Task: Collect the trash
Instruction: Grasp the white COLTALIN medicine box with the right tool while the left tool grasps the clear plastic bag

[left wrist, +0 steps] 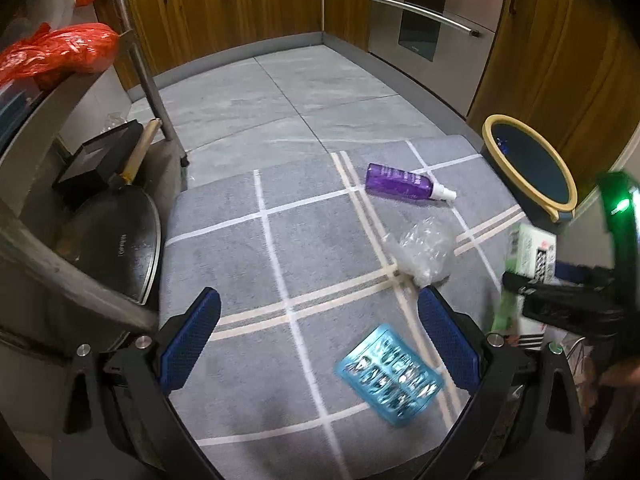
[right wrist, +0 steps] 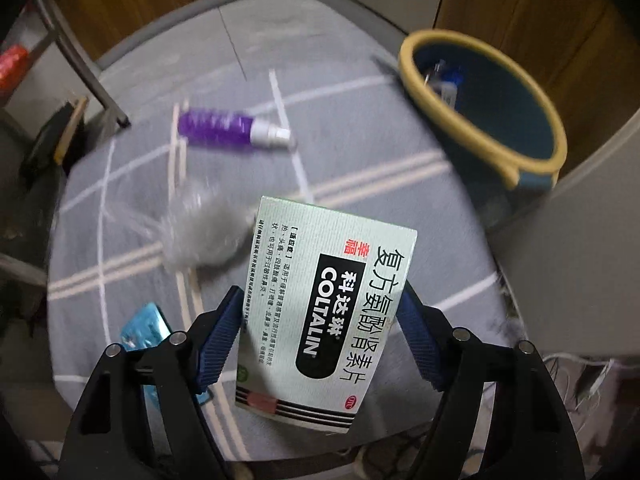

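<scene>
Open grey checked mat (left wrist: 280,264) in centre, mostly bare; loose items scattered on it: purple spray bottle (left wrist: 404,182) lying flat toward far side, crumpled clear plastic (left wrist: 420,252) near middle, blue blister pack (left wrist: 390,376) nearest, just beside right finger of left gripper (left wrist: 318,332); clear lanes between all three; bin (left wrist: 528,164) at mat's far right edge, mouth unobstructed; left flank blocked by metal rack leg (left wrist: 154,92), dark pan (left wrist: 116,240) and black box (left wrist: 100,156); right gripper (right wrist: 320,332) carries medicine box (right wrist: 320,312), covering near mat in its own view.
</scene>
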A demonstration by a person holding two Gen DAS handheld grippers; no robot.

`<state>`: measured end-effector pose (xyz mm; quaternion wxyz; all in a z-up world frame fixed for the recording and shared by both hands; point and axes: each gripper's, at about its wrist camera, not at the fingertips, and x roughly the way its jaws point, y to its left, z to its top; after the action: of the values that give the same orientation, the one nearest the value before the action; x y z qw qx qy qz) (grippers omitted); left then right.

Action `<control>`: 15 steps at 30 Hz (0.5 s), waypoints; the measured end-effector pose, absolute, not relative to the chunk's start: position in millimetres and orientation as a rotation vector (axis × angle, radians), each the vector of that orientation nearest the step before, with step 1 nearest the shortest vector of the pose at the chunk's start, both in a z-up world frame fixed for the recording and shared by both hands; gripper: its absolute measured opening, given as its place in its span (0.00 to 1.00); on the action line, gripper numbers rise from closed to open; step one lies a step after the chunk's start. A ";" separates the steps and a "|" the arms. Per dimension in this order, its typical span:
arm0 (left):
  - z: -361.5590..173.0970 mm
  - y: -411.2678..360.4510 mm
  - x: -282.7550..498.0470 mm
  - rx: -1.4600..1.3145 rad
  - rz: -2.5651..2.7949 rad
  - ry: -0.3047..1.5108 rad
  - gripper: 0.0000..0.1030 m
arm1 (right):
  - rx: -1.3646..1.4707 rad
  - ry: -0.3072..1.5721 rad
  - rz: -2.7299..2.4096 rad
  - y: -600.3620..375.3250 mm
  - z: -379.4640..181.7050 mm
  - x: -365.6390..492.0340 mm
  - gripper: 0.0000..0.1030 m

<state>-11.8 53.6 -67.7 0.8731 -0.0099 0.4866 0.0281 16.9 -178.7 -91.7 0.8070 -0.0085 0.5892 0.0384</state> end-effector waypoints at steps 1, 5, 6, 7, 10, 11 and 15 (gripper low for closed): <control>-69.7 48.9 -6.7 -0.017 0.058 1.016 0.94 | -0.022 1.247 0.085 -180.5 -84.5 21.5 0.74; -81.1 34.4 8.2 0.006 0.051 1.031 0.94 | -0.053 1.133 0.102 -193.5 -47.2 44.2 0.74; -84.5 30.6 11.4 0.014 0.048 1.036 0.94 | -0.060 1.110 0.103 -198.9 -38.1 48.8 0.74; -89.0 25.3 15.3 0.024 0.038 1.042 0.94 | -0.073 1.079 0.100 -203.4 -29.6 54.6 0.74; -103.6 9.5 26.5 0.051 0.005 1.057 0.94 | -0.097 1.017 0.103 -213.5 -13.9 69.2 0.74; -107.5 5.4 29.0 0.056 -0.003 1.062 0.94 | -0.101 1.001 0.101 -218.9 -9.8 72.5 0.74; -130.2 -15.0 42.5 0.098 -0.056 1.092 0.94 | -0.067 0.995 0.108 -232.0 -13.3 79.3 0.74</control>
<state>42.5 -15.0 -130.2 0.8530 0.0465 0.5191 -0.0268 79.3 -232.0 -13.3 0.8769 -0.0323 0.4769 0.0516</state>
